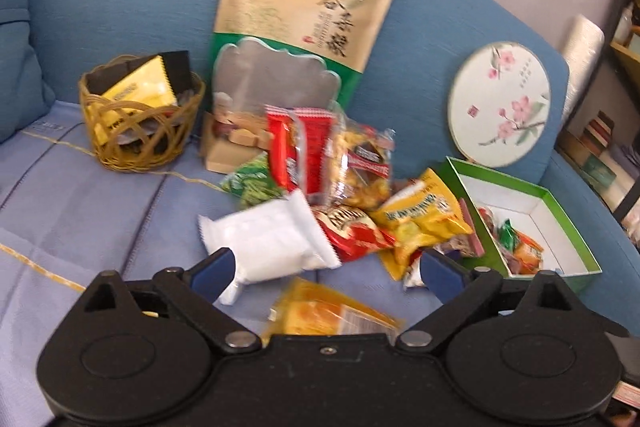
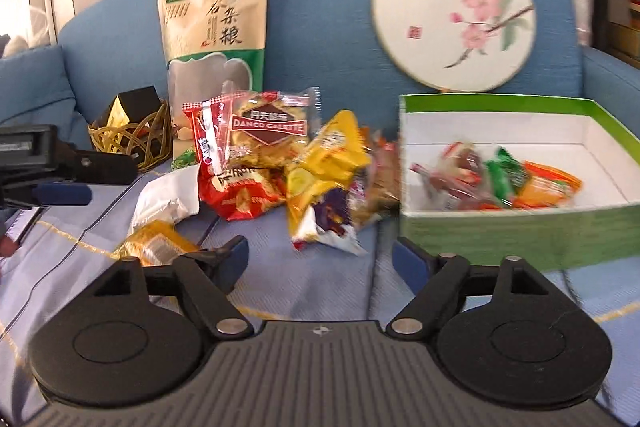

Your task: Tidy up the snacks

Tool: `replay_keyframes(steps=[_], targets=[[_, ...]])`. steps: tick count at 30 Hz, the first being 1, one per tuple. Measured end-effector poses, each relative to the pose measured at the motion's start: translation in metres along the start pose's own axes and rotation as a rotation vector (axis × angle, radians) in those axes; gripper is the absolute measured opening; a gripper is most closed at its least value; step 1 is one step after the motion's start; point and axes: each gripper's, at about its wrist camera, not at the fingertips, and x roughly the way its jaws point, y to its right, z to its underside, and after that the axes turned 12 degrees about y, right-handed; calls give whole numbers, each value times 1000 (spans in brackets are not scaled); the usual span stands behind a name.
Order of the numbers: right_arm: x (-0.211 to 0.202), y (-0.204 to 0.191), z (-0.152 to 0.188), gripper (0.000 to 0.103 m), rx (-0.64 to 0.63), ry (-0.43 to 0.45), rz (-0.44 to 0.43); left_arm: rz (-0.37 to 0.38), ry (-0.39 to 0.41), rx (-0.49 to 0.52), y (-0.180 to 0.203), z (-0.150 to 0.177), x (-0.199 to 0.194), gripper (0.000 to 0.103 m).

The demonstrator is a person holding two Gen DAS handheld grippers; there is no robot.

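Most snacks (image 2: 280,163) lie heaped mid-sofa, so I judge sorting barely begun: a few packets sit in the green box (image 2: 520,235) at three o'clock, some in the basket (image 1: 140,123) at nine. Left gripper (image 1: 324,267) and right gripper (image 2: 320,259) gape wide, empty.

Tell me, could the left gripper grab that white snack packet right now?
Probably yes. The left gripper is open, and the white snack packet lies on top at the pile's near edge, its corner already by the left finger, nothing covering it.
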Motion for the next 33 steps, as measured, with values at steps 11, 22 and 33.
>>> replay_keyframes(steps=[11, 22, 33], targets=[[77, -21, 0, 103, -187, -27, 104, 81, -40, -9, -30, 7, -7, 103], [9, -9, 10, 78, 9, -83, -209, 125, -128, -37, -35, 21, 10, 103], [-13, -53, 19, 103, -95, -95, -316, 191, -226, -82, -33, 23, 34, 103]])
